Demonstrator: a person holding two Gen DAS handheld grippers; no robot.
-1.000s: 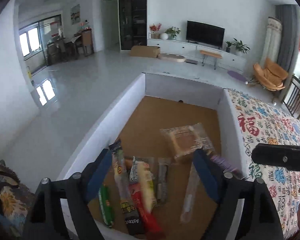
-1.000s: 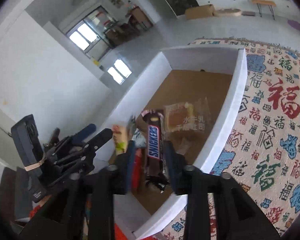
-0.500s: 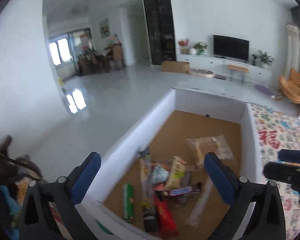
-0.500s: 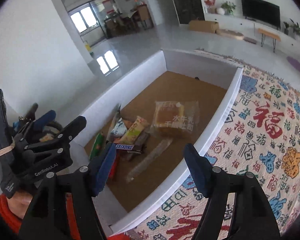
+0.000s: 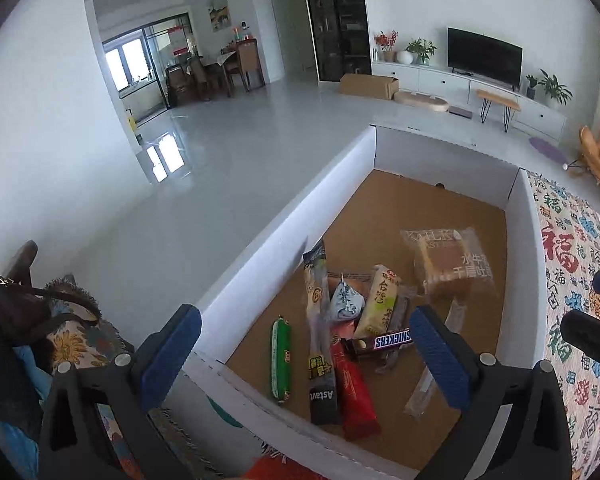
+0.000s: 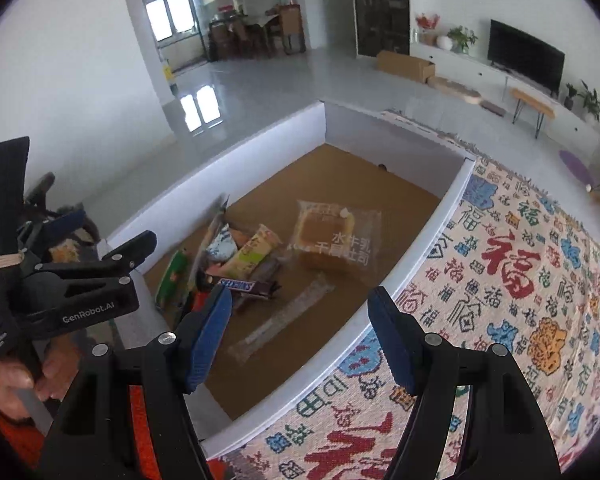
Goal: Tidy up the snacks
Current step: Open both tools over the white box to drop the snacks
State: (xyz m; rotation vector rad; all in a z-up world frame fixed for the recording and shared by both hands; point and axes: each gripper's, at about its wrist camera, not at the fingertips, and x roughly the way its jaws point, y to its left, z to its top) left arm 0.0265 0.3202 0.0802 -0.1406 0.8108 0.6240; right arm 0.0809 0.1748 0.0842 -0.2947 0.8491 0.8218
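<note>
Left gripper (image 5: 306, 354): I see its blue pads spread wide, holding nothing, low in frame over the box (image 5: 284, 236).
Right gripper (image 6: 300, 334): jaws apart, empty, at bottom centre above the box's right wall.
Snickers bar (image 5: 384, 340): lying across the snack pile, lower middle of the box floor.
Cake packet (image 5: 452, 264): apart from the pile, upper right of it.
Cloth (image 6: 520, 280): patterned, right of frame, beside the box.
</note>
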